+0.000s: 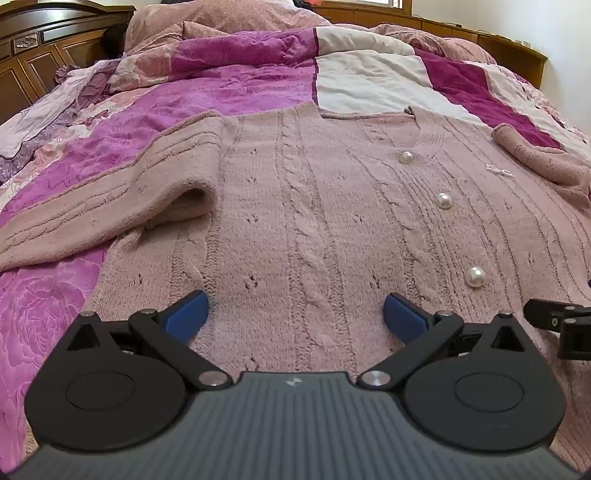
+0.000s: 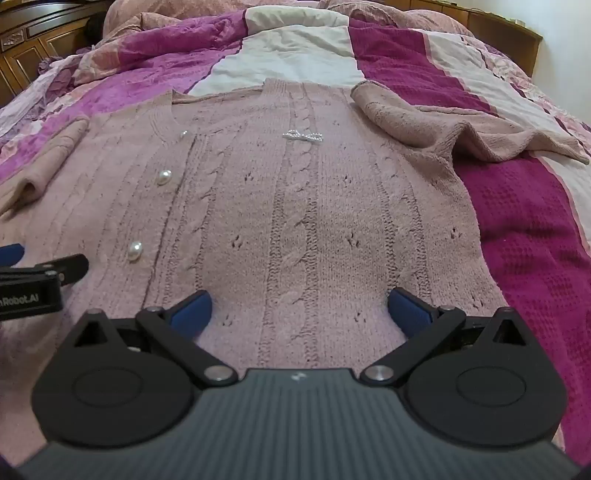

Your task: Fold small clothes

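A pink cable-knit cardigan (image 1: 295, 206) lies flat, front up, on a bed, its long axis running straight away from both cameras: hem nearest the grippers, V-neck at the far end toward the piled bedding. A row of pearl buttons (image 1: 444, 201) follows that axis down the placket, and a small beaded bow (image 2: 303, 136) sits on the chest to one side of it. The left sleeve (image 1: 110, 199) is spread outward over the quilt with its cuff lying on the body panel; the right sleeve (image 2: 443, 125) lies rumpled, angling off onto the bedspread. The left gripper (image 1: 295, 315) hangs over the hem with its blue fingers spread wide, nothing between them; the right gripper (image 2: 300, 309) does the same beside it, jaws likewise parted and empty. Each shows at the edge of the other's view, and part of a printed label reading "nRobot.AI" is legible on the left one's side. Under the cardigan is a patchwork quilt (image 1: 229, 88) in magenta, purple and white, with a pink duvet (image 1: 221, 18) heaped beyond it and a dark wooden headboard (image 1: 40, 48) at the far left.
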Demonstrator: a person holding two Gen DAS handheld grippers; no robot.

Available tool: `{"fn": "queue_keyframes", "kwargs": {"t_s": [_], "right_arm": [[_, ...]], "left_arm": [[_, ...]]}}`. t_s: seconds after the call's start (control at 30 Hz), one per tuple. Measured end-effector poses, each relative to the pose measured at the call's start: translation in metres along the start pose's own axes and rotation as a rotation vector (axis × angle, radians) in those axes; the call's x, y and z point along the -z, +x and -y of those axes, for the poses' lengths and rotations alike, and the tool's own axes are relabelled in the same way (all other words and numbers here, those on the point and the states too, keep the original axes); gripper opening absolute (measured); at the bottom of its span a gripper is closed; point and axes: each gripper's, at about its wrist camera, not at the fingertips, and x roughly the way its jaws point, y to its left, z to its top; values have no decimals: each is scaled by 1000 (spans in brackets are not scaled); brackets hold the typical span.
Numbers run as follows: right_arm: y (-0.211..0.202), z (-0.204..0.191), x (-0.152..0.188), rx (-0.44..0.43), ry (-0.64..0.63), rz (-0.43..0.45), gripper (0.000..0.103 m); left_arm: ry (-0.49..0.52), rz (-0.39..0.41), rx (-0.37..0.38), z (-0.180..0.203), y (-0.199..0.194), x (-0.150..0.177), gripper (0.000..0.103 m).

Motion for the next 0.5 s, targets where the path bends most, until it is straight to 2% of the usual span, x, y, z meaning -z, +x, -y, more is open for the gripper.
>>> {"fn": "queue_keyframes", "kwargs": {"t_s": [0.5], "right_arm": [[0,-2,1,16,-17,7,103]], "left_arm": [[7,1,-9,1,0,0,103]]}}
